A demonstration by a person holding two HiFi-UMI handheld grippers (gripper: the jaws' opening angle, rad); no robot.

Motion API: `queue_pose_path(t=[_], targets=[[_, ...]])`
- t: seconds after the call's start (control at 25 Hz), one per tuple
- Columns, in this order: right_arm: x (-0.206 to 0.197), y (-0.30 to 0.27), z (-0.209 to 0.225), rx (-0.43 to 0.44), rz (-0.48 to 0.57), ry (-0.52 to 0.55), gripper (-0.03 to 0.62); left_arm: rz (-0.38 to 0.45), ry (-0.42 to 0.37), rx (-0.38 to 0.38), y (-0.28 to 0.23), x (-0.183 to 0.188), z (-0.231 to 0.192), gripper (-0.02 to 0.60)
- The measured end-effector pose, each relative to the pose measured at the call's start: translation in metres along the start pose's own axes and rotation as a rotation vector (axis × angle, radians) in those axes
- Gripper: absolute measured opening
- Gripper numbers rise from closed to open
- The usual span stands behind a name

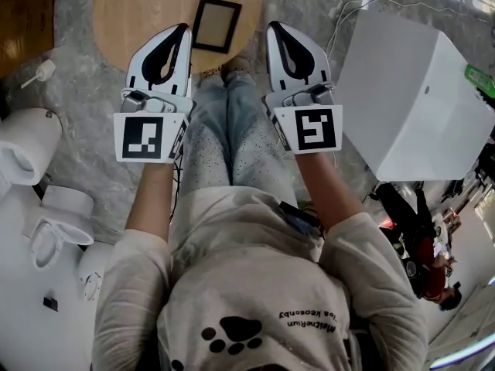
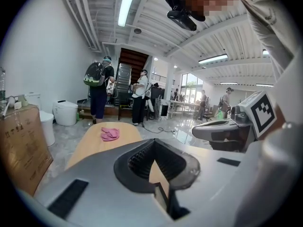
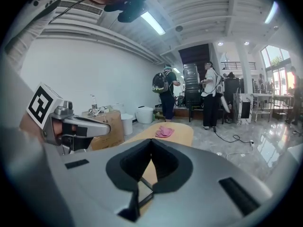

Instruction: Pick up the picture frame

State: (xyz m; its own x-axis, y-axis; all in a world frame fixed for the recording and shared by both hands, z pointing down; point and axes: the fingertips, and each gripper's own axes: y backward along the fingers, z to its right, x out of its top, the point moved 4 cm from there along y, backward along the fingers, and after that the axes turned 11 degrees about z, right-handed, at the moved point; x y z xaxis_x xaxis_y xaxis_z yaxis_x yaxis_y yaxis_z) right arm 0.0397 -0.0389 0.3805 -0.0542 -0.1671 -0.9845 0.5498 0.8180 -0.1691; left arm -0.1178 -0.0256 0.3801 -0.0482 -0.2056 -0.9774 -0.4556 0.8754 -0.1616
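1. From the head view I look steeply down on a person's lap, with a gripper in each hand held out side by side over the knees.
2. The left gripper (image 1: 184,28) has its fingers (image 2: 94,174) pressed together with nothing between them. Its own view shows the tips meeting in a closed point.
3. The right gripper (image 1: 272,26) is the same. Its fingers (image 3: 203,183) are together and empty.
4. The picture frame (image 1: 216,25) is a dark rectangle lying flat on a rounded wooden desk (image 1: 139,6), close to the desk's near edge. In the head view it sits between the two sets of fingertips and slightly beyond them. Neither gripper holds it.
5. Each gripper view shows a corner of the frame low down, through the gap behind the closed tips.
6. A pink cloth (image 2: 110,134) lies further along the desk, well apart from the frame.
7. A large white box (image 1: 410,99) stands on the floor to the person's right.
8. White toilets (image 1: 27,145) stand on the floor to the left.
9. Beyond the desk, several people (image 3: 165,96) stand near a dark staircase.
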Motion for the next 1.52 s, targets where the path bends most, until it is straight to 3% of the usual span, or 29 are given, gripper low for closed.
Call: queue_pose_path(t=[1.0,1.52], targets=[[-0.074,-0.021,-0.001,0.008,-0.093,0.011,0.008,-0.087,-0.019,-0.024,-0.012,-0.075,-0.015,0.008],[-0.106,-0.032,-0.003,0.045,-0.128,-0.006,0.008,-0.194,-0.025,-0.035,-0.022,-0.124,-0.024,0.008]])
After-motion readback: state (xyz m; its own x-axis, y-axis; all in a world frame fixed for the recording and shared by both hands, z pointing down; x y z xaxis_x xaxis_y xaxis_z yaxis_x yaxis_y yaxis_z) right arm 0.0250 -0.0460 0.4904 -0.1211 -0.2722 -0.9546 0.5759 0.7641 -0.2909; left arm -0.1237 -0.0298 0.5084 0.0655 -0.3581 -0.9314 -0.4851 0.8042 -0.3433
